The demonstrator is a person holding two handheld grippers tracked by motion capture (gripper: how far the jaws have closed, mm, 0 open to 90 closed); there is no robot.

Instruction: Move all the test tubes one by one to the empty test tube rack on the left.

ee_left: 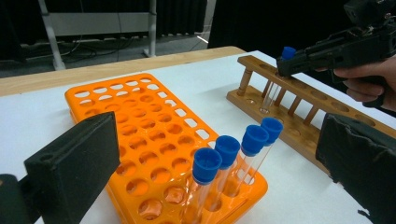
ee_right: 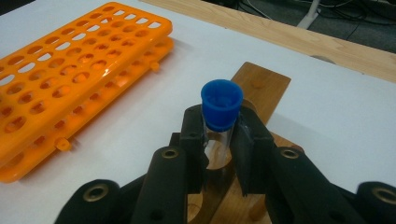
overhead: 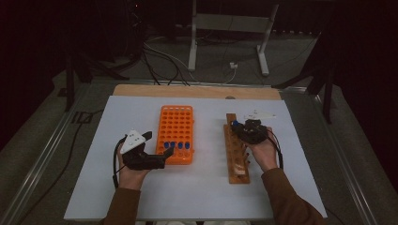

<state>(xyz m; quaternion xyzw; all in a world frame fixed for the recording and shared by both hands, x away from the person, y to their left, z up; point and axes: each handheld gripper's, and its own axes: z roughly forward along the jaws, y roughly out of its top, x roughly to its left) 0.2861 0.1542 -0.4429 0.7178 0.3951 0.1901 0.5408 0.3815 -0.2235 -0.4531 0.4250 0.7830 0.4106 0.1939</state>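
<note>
A clear test tube with a blue cap (ee_right: 221,105) stands upright in the far end of the wooden rack (overhead: 234,161), and my right gripper (ee_right: 219,140) is shut on it just below the cap. The same tube (ee_left: 288,52) rises above the wooden rack (ee_left: 299,128) in the left gripper view. The orange rack (overhead: 176,123) holds several blue-capped tubes (ee_left: 233,154) in its near row. My left gripper (overhead: 158,146) is open at that rack's near left corner, its jaws wide apart with nothing gripped.
White sheet (overhead: 197,187) covers the table, with a bare wooden strip (overhead: 197,91) along the far edge. Beyond it are cables and a metal stand's legs (overhead: 227,42) on the floor. The wooden rack's other holes stand free.
</note>
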